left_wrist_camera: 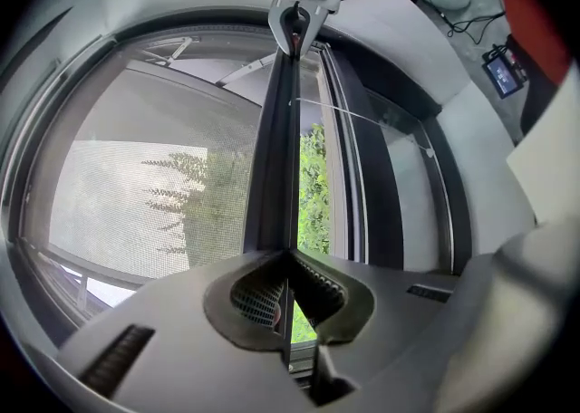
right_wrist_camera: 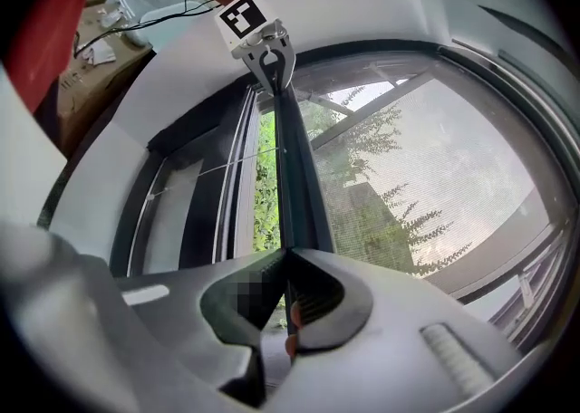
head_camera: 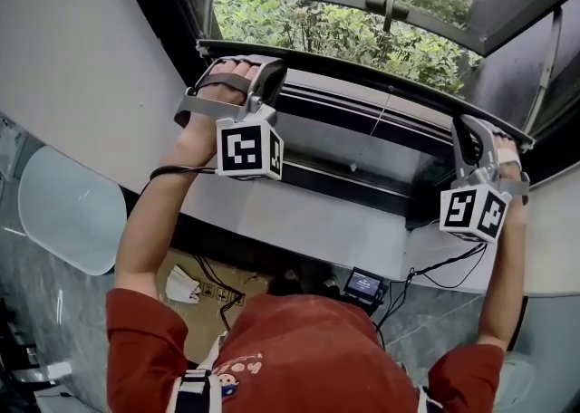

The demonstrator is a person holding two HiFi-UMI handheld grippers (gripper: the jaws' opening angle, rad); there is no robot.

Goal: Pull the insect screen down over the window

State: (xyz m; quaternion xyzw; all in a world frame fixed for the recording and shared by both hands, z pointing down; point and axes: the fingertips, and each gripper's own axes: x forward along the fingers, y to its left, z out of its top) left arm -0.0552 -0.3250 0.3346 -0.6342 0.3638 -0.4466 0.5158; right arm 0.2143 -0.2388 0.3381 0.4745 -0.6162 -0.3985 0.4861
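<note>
Both the left tongs point(left_wrist_camera: 288, 262) and the right tongs point(right_wrist_camera: 288, 262) pinch the insect screen's dark pull bar point(head_camera: 344, 70) near its ends, seemingly just above the lower window frame point(head_camera: 344, 144), so drawing both ends down evenly should keep it level.

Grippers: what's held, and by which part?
Both clamp the dark pull bar of the mesh insect screen: left gripper near its left end, right gripper near its right end.
</note>
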